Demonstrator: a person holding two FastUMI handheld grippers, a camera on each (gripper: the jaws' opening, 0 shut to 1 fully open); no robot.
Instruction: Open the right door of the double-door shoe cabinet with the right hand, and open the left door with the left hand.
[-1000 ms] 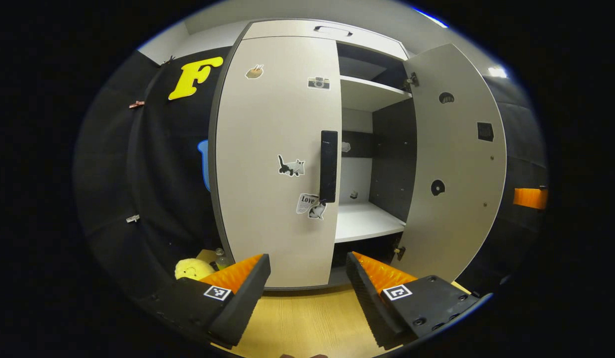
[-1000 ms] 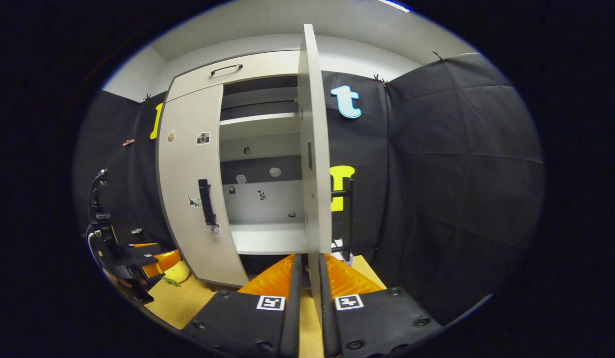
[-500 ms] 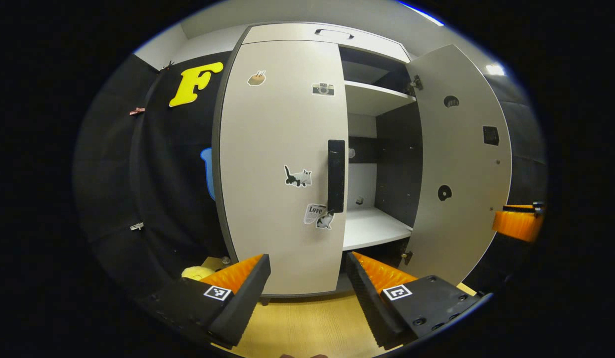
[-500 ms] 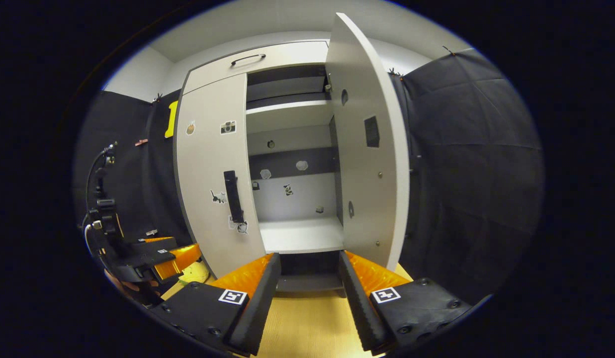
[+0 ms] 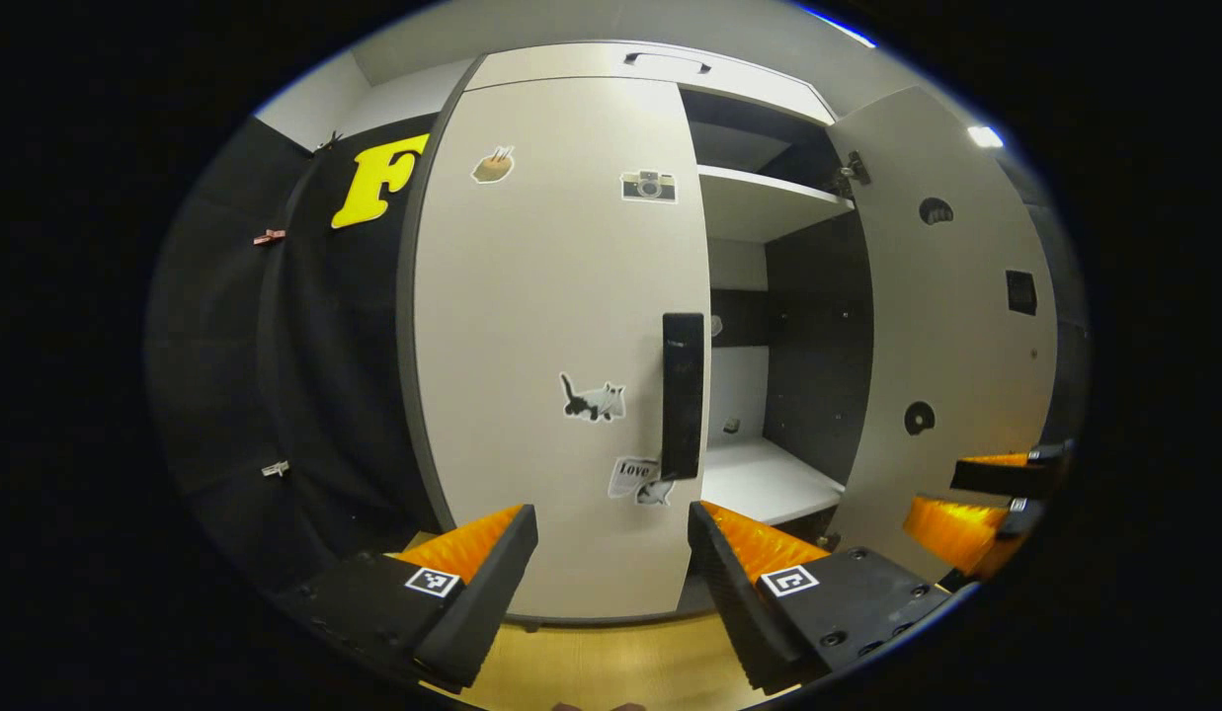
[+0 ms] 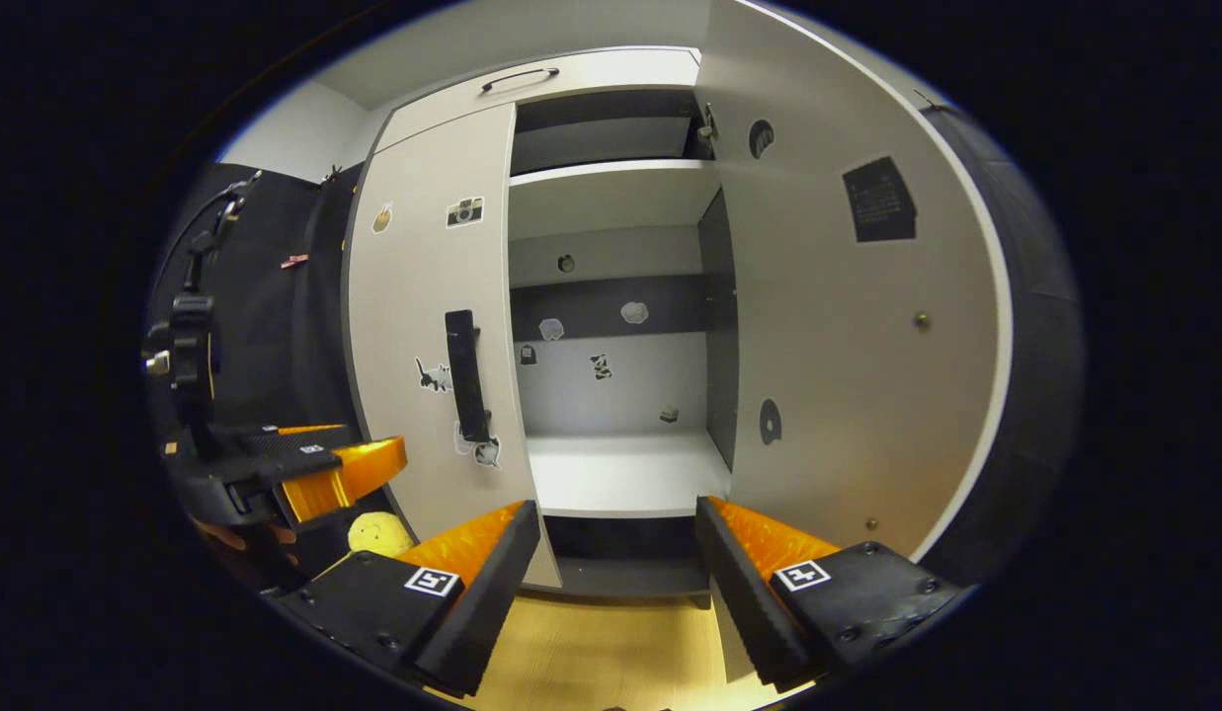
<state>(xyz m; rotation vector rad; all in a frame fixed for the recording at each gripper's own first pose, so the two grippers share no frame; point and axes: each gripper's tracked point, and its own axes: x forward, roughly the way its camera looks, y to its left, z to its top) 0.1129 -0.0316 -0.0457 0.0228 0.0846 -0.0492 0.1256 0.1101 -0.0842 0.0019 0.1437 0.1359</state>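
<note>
Right door (image 6: 848, 326) swung out, both claws gaping empty; I'd run my left claw (image 5: 611, 563) straight onto the left door's black handle (image 5: 683, 395), clamp squarely, pull.

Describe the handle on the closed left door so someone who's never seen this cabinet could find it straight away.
Start at the pale double-door shoe cabinet; its right door hangs open, its left door is shut. Along that shut door's inner edge runs the handle, a tall black vertical bar, much larger and plainer than the small stickers beside it.
</note>
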